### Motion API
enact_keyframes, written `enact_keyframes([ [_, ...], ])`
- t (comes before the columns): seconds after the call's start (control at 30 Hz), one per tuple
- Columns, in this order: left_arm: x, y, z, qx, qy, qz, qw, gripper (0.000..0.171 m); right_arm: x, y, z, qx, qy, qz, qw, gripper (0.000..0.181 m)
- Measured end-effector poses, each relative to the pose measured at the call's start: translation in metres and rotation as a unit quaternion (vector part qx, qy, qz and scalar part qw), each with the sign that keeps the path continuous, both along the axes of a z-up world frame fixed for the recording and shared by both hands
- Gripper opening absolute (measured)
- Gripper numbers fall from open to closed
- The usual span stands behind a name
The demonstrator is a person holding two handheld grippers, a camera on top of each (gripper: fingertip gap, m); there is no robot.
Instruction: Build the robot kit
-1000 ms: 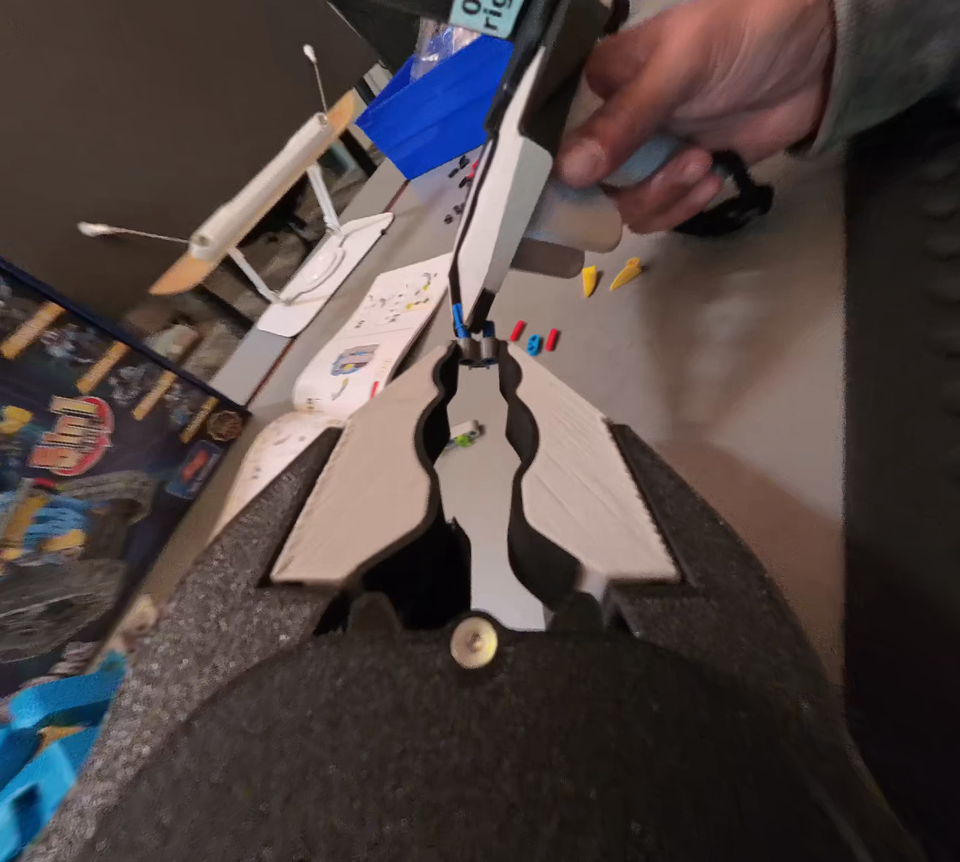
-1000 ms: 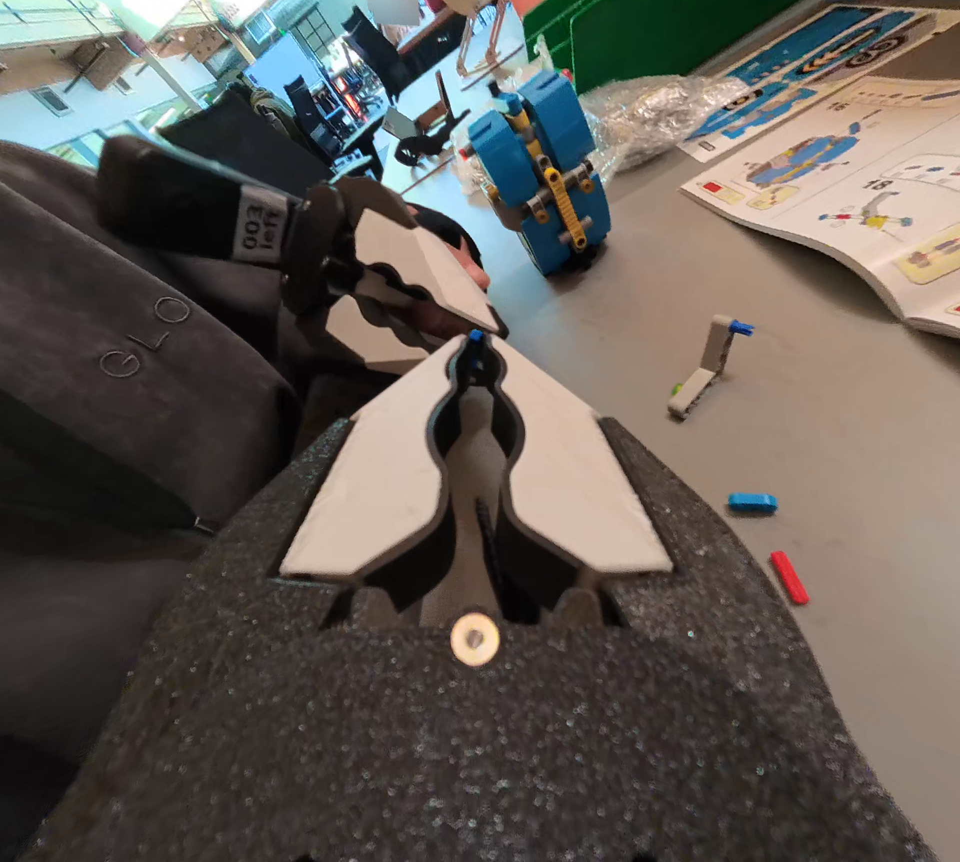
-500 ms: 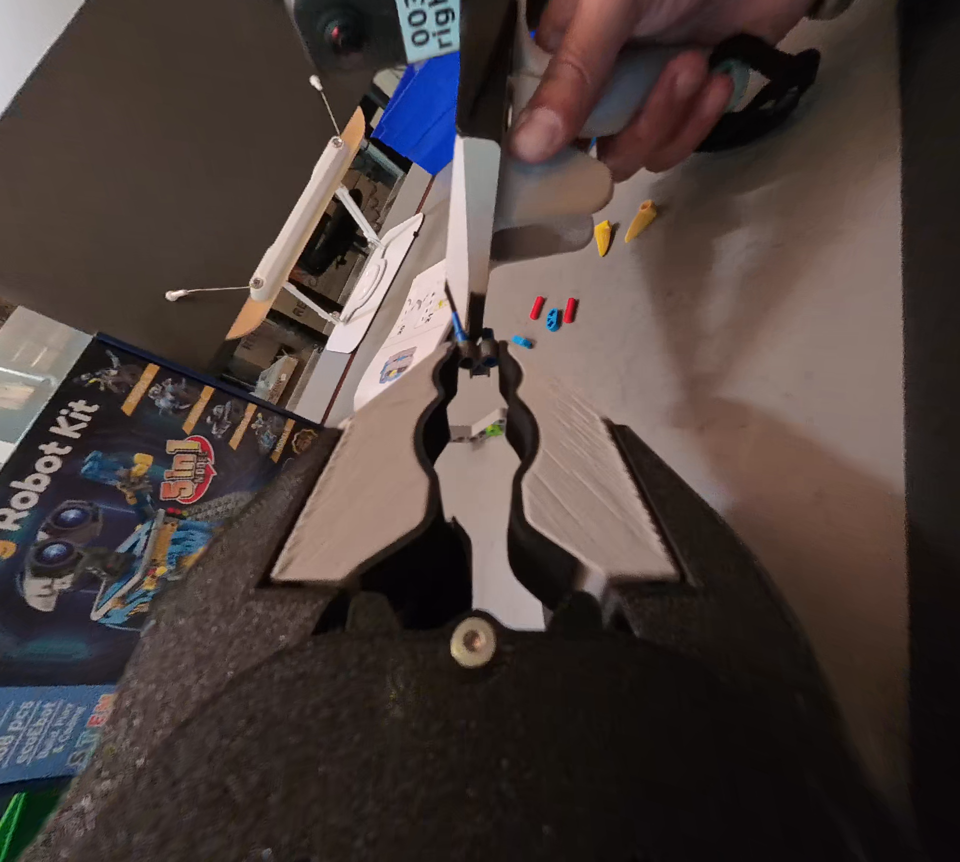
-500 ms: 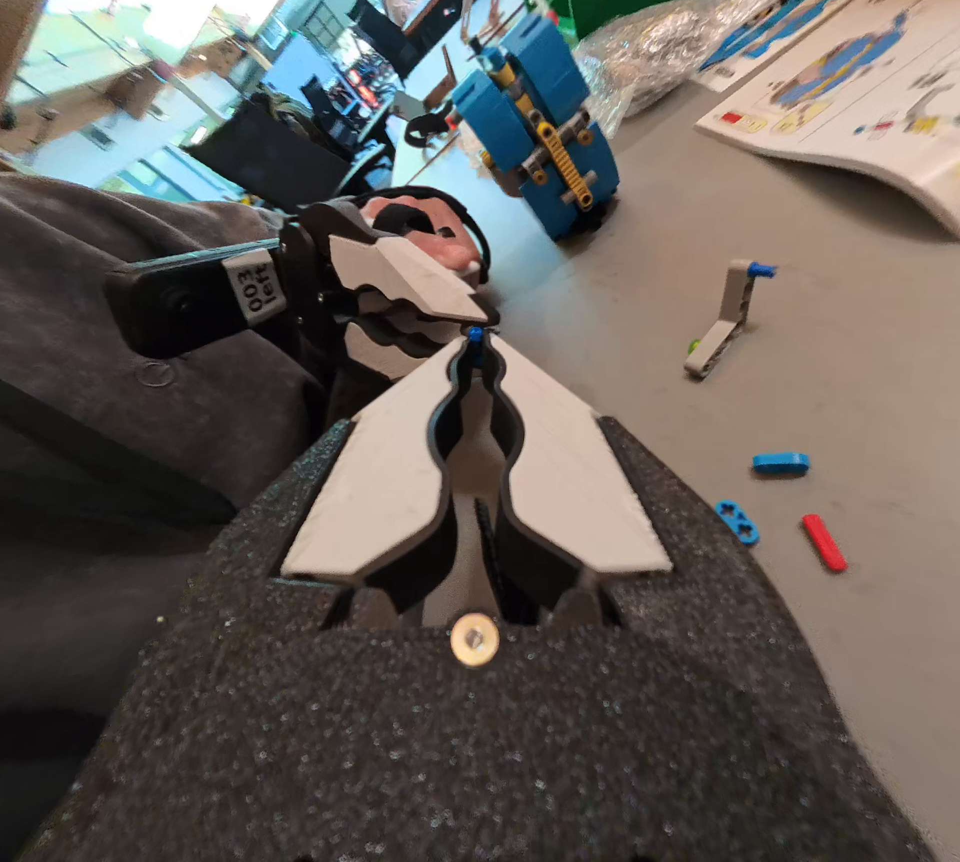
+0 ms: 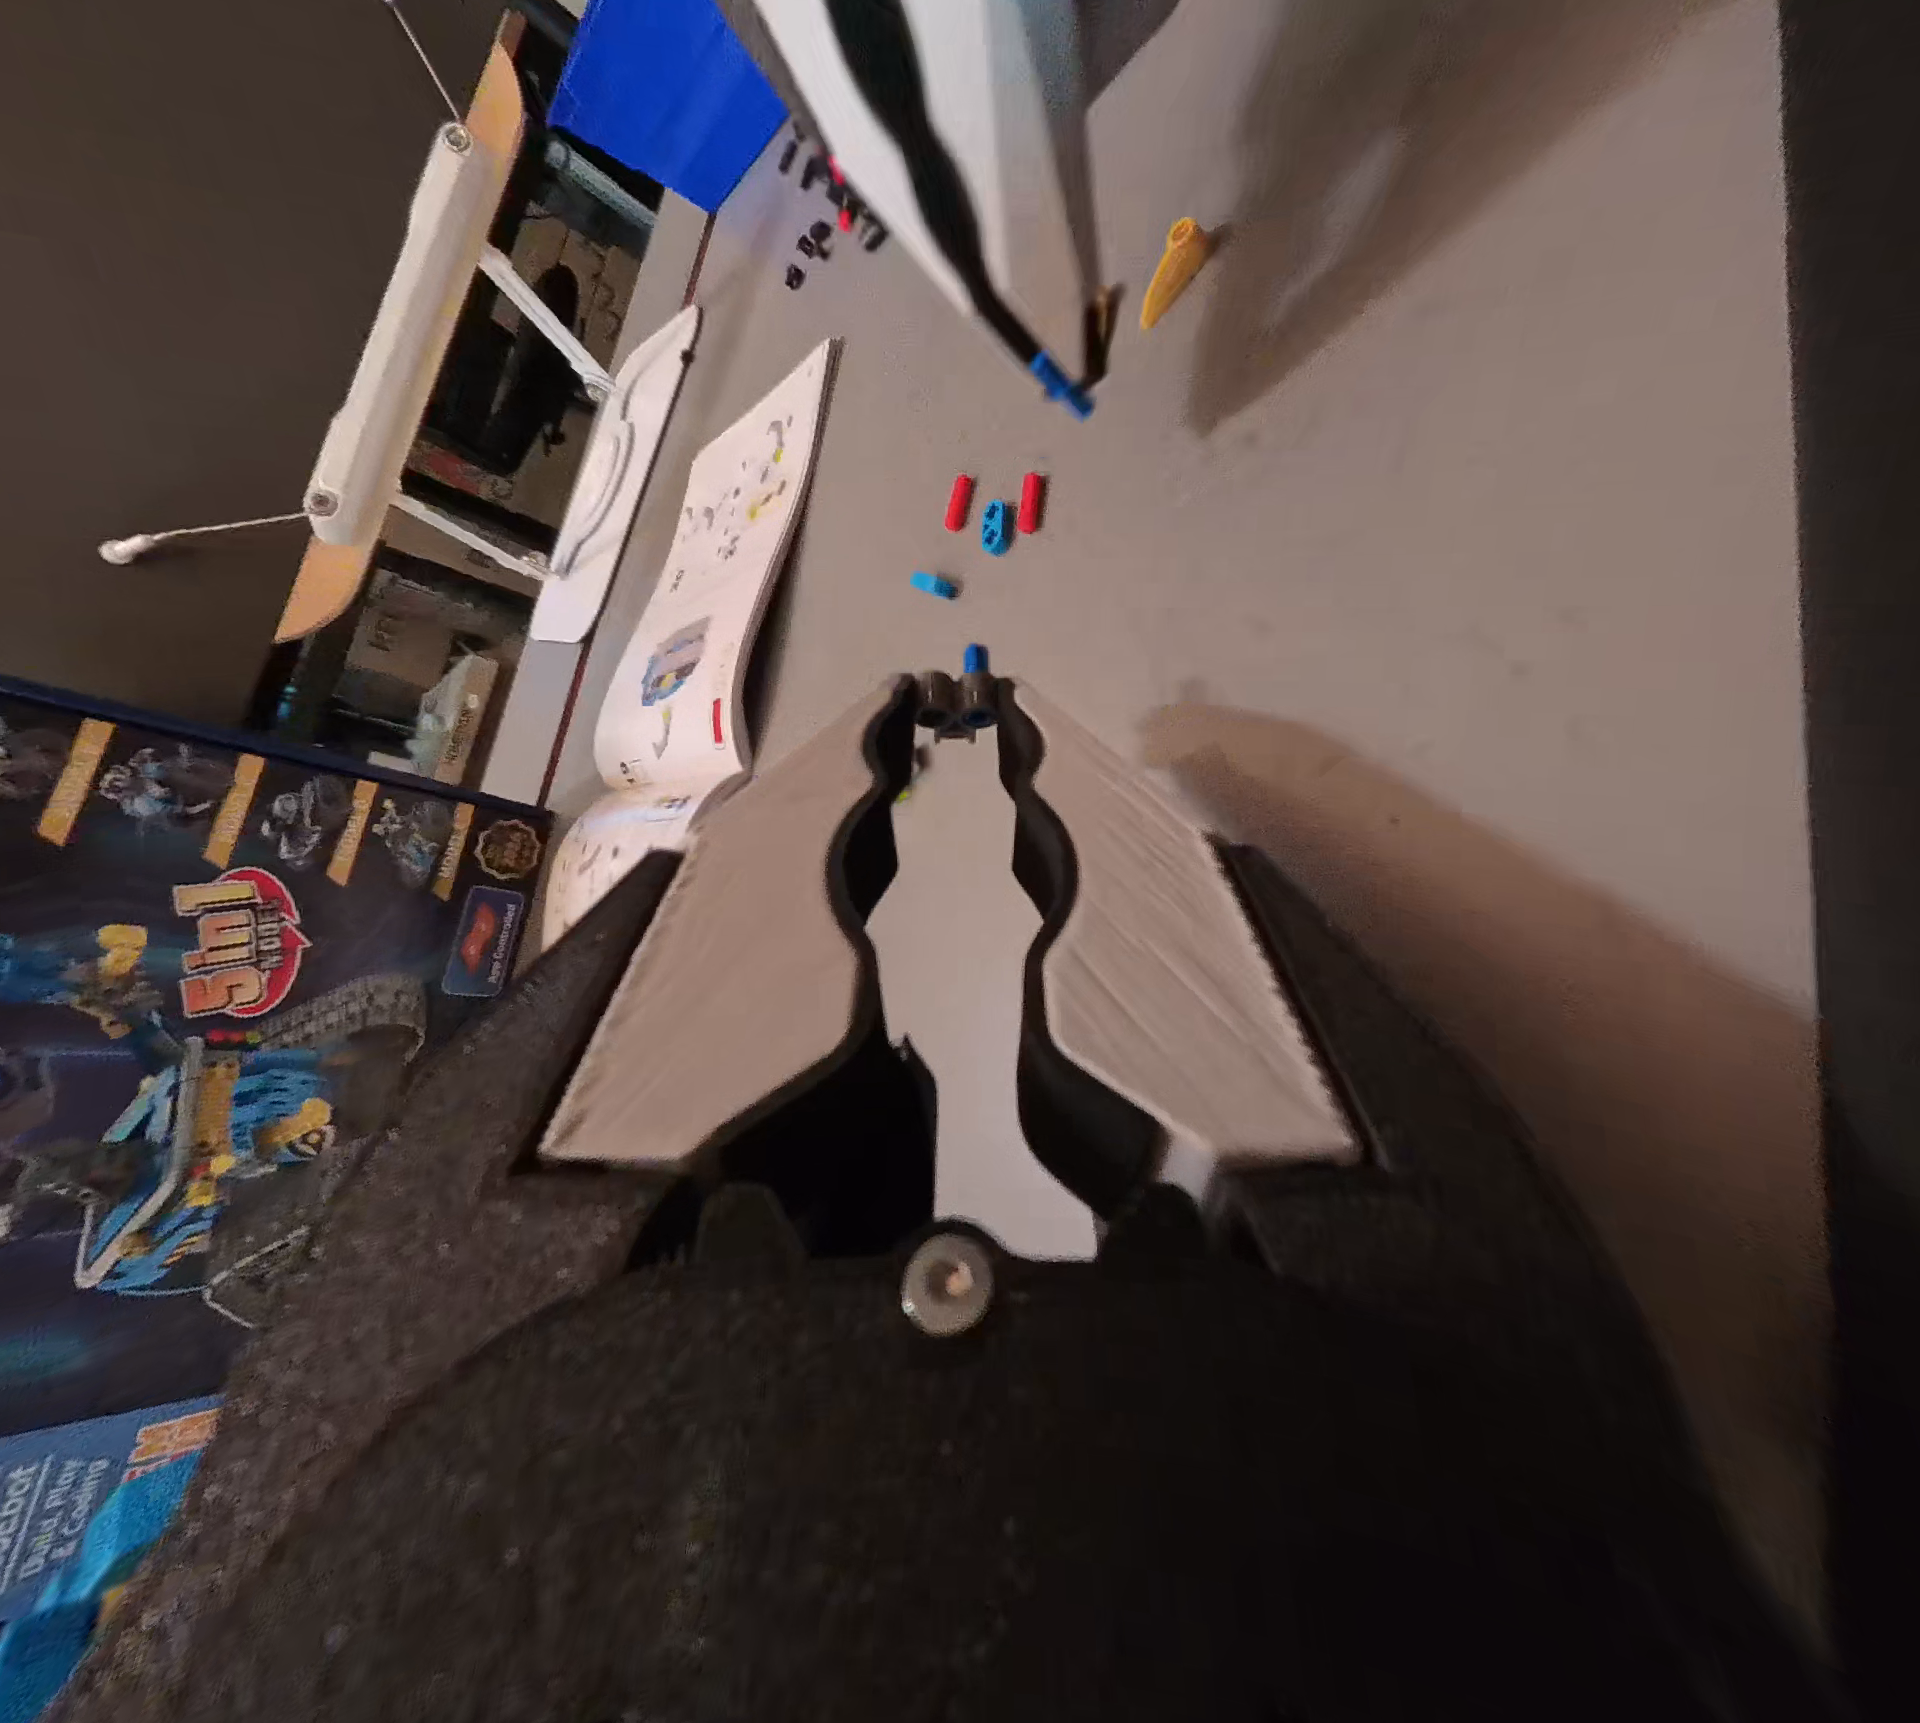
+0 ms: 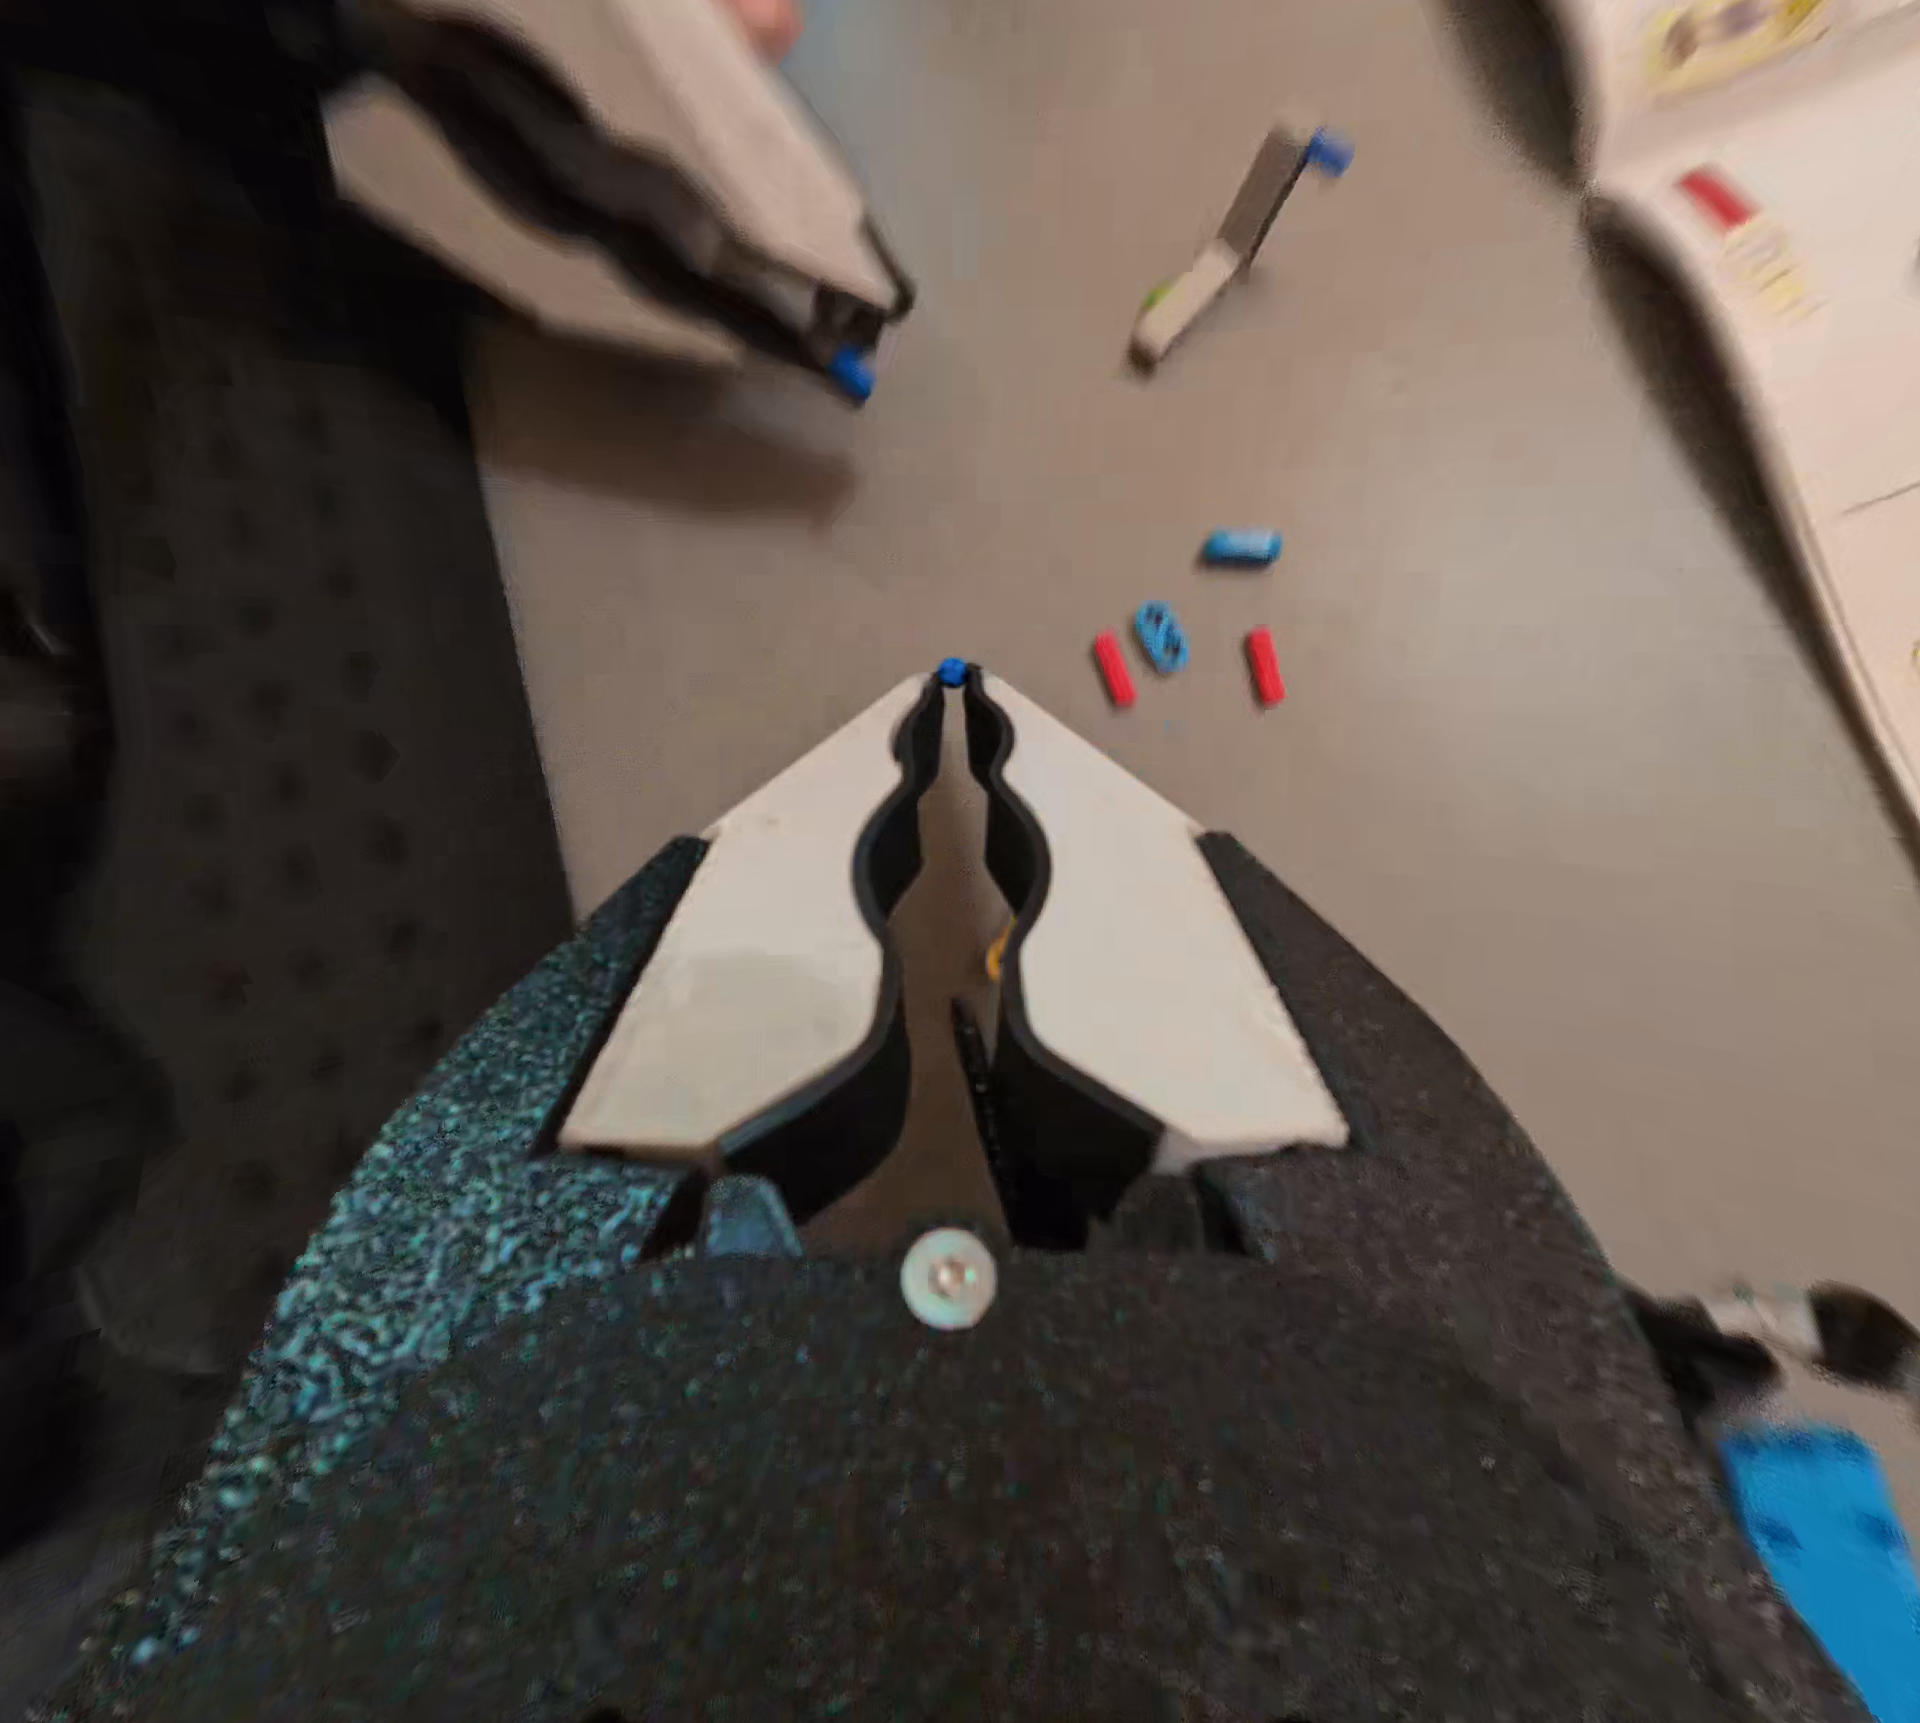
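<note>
left gripper (image 5: 958, 705) clamped on a small dark connector (image 5: 956, 703) with blue pin; right gripper (image 6: 951, 676) pinches a blue pin (image 6: 951, 670). red and blue pieces (image 6: 1162, 636) near on grey table (image 6: 1455, 530).

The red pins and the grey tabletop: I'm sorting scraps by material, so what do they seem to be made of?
The red pins look like moulded plastic: uniform saturated colour, smooth, tiny rounded bars. Blur hides the fine finish. The grey tabletop looks like matt laminate or painted board: flat, even grey, soft shadows, no grain. Which one is unclear.
</note>
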State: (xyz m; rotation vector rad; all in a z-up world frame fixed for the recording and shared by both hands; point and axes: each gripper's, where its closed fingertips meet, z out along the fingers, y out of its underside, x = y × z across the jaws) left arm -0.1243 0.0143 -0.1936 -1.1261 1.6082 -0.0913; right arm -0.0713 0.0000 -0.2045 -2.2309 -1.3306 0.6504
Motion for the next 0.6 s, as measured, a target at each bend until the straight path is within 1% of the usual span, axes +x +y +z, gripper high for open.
enact_keyframes([
  [0.03, 0.0, 0.0, -0.001, 0.001, 0.0, 0.0, 1.0, 0.015, 0.007, -0.007, -0.003, 0.002, -0.04, 0.011, 0.999, 0.004],
  [0.1, 0.0, 0.001, -0.001, -0.016, -0.003, 0.001, 1.0, 0.015, 0.017, -0.014, -0.008, 0.004, -0.092, 0.021, 0.996, 0.004],
  [0.17, -0.001, 0.003, -0.005, -0.026, 0.003, 0.007, 1.0, 0.015, 0.023, -0.019, -0.012, -0.001, -0.119, 0.027, 0.992, 0.004],
  [0.3, 0.0, 0.003, -0.006, -0.019, 0.005, 0.005, 1.0, 0.015, 0.024, -0.023, -0.021, -0.026, -0.115, 0.033, 0.992, 0.005],
  [0.43, -0.001, 0.003, -0.007, -0.018, 0.008, 0.006, 1.0, 0.015, 0.024, -0.023, -0.023, -0.024, -0.119, 0.036, 0.992, 0.005],
  [0.6, 0.0, 0.003, -0.009, -0.014, 0.013, 0.006, 1.0, 0.015, 0.024, -0.023, -0.024, -0.012, -0.143, 0.04, 0.989, 0.005],
])
